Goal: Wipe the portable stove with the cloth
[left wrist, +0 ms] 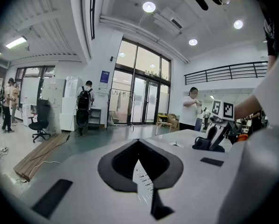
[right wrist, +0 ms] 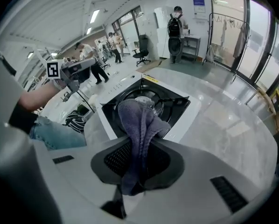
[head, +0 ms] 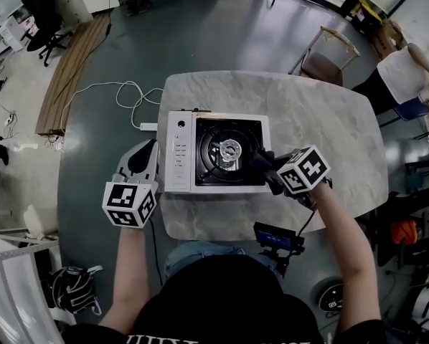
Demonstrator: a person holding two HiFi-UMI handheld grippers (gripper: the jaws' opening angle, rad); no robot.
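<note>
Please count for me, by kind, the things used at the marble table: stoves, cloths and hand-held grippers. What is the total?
Portable stove: 1
Cloth: 1
Grippers: 2 (left gripper with nothing in it, right gripper holding the cloth)
Total: 4

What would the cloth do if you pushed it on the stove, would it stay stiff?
Probably not. The cloth folds and bunches where the right hand-held gripper pinches it, so it would likely squash flat against the portable stove. Its fuzzy surface suggests it drags rather than slips. It seems light, since one pinch holds it.
</note>
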